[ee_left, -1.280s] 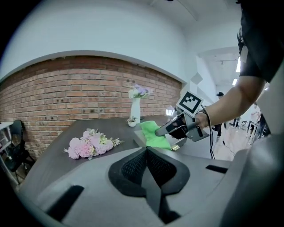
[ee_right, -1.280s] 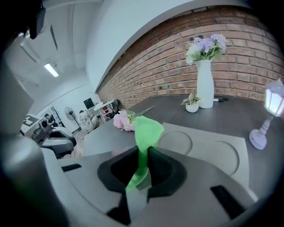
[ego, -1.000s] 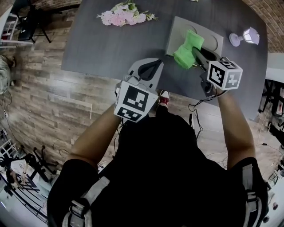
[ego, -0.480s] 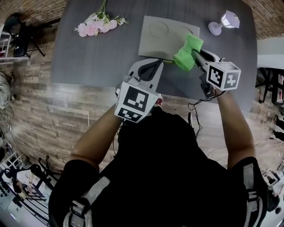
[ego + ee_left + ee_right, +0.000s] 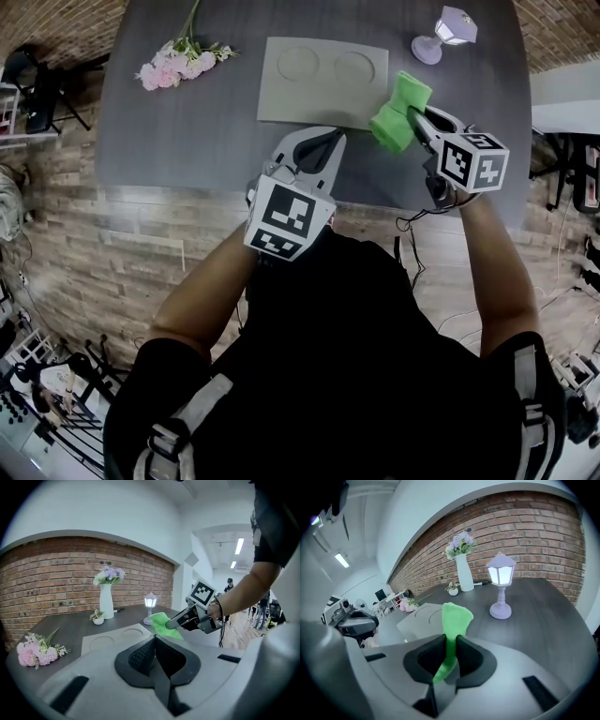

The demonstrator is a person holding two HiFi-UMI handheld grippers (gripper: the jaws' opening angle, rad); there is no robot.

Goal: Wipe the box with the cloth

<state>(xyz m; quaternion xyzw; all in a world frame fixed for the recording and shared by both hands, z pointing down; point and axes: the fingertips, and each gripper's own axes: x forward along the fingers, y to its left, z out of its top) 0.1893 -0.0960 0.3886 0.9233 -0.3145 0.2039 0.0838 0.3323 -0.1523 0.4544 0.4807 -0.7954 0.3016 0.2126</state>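
A flat grey box [image 5: 323,82] with two round recesses lies on the dark table [image 5: 187,131]; it also shows in the left gripper view [image 5: 115,639] and the right gripper view [image 5: 423,617]. My right gripper [image 5: 417,120] is shut on a green cloth [image 5: 398,112], held just off the box's right front corner. The cloth [image 5: 453,623] stands up between the shut jaws. My left gripper [image 5: 323,141] is shut with nothing in it, over the table's near edge in front of the box. The cloth [image 5: 161,624] shows right of it.
Pink flowers [image 5: 178,66] lie at the table's left. A small lilac lantern lamp [image 5: 445,33] stands right of the box. A white vase with flowers [image 5: 107,599] and a small potted plant [image 5: 97,617] stand at the far side by the brick wall.
The head view has shifted, so the box, flowers and lamp sit further left in frame. The cloth, earlier over the box's right part, is now off its right front corner.
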